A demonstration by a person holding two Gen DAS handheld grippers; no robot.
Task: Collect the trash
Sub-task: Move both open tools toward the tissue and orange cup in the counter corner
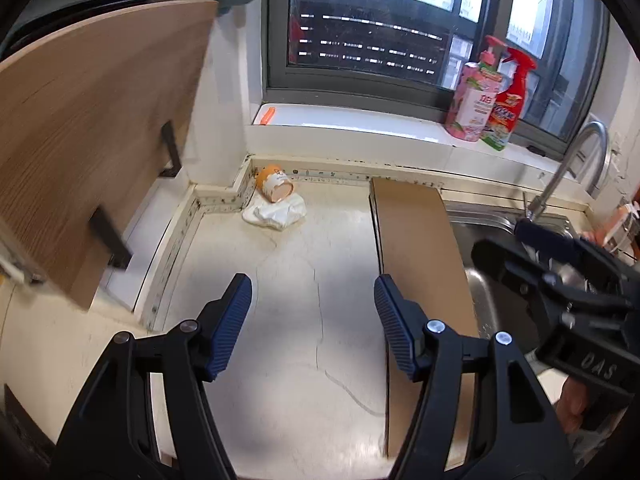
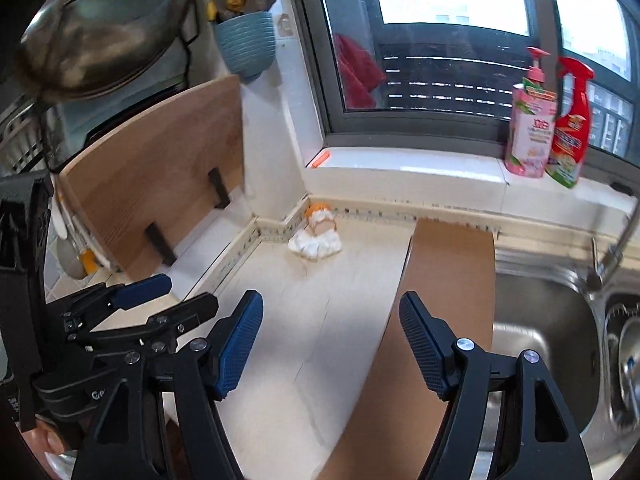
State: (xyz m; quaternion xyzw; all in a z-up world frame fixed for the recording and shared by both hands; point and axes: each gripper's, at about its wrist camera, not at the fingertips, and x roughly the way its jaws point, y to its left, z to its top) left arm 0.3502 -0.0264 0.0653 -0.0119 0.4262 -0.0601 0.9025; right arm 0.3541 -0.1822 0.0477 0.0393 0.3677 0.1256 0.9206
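A pale, cracked kitchen counter (image 1: pixel 288 320) fills the centre of both views, below a dark-framed window (image 1: pixel 372 40). At its far corner, an orange cup (image 1: pixel 274 184) lies tipped on a crumpled white tissue (image 1: pixel 276 212). A brown board (image 1: pixel 420 264) lies right of centre, partly over a steel sink (image 2: pixel 540 320). Pink and red bottles (image 1: pixel 486 100) stand on the sill at upper right. A wooden panel (image 1: pixel 92 132) stands at left. The left gripper (image 1: pixel 312 320) and right gripper (image 2: pixel 332 344) both gape wide, empty, well short of the trash.
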